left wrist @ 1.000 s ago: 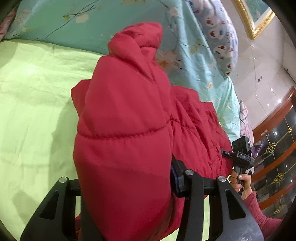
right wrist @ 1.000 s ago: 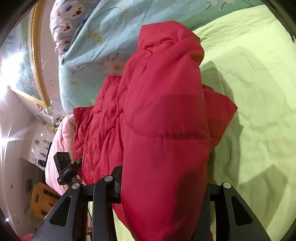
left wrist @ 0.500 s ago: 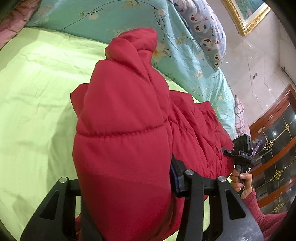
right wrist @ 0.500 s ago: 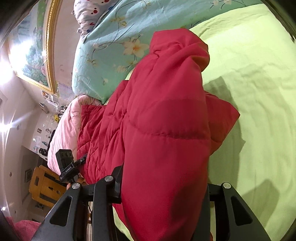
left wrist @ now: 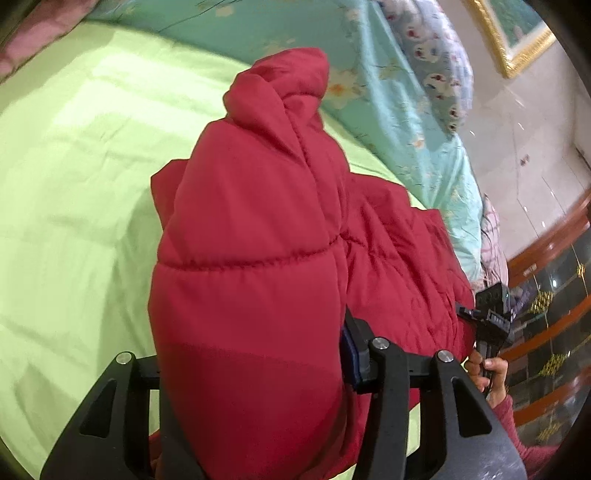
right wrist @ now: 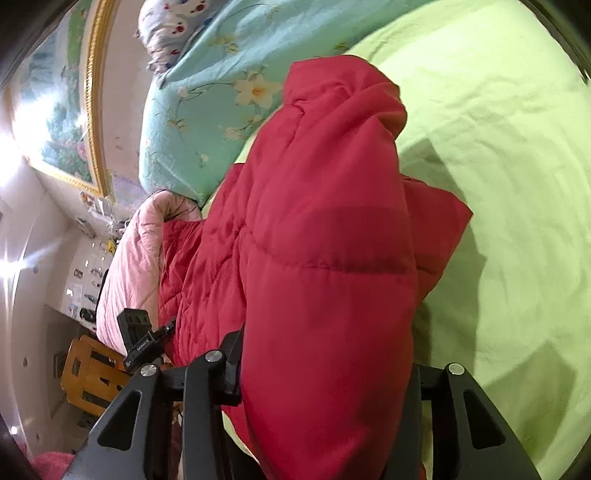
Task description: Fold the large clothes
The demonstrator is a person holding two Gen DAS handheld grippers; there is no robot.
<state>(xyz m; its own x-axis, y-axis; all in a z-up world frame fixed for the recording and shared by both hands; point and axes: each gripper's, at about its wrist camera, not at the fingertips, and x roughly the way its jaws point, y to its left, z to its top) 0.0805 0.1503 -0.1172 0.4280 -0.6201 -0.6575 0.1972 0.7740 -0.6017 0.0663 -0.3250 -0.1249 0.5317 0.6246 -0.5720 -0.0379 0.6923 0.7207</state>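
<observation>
L wrist view: red puffer jacket fills the centre, a thick padded roll running from 6 o'clock up to a bunched tip near 12. Left gripper has that roll between its two fingers; jaws are opening now but the pads look to be still pressing the padding, so clamped on the jacket, grip easing. Rest of the jacket spreads toward 3 o'clock, lying on the green sheet. Teal floral quilt sits at 12–1, patterned pillow at 1. At 4 o'clock a hand holds the other tool's handle, just beside the jacket edge

R wrist view: same jacket, again centre, roll from 6 up to 12. Right gripper straddles it w/ fabric between the fingers; jaws opening too, pads apparently still on the cloth. Quilted lining side trails to 9 o'clock over a pink blanket. Sheet takes 1–5 o'clock, quilt at 10–11, framed picture at 9–10

Handling, my read: soft, bulky, light for its size, springy; nylon shell prob slippery, so a thin pinch would slide off. Best to grab a full padded ridge or a stitched seam line, deep in the jaws, both sides level. Likely to puff back open once let go
</observation>
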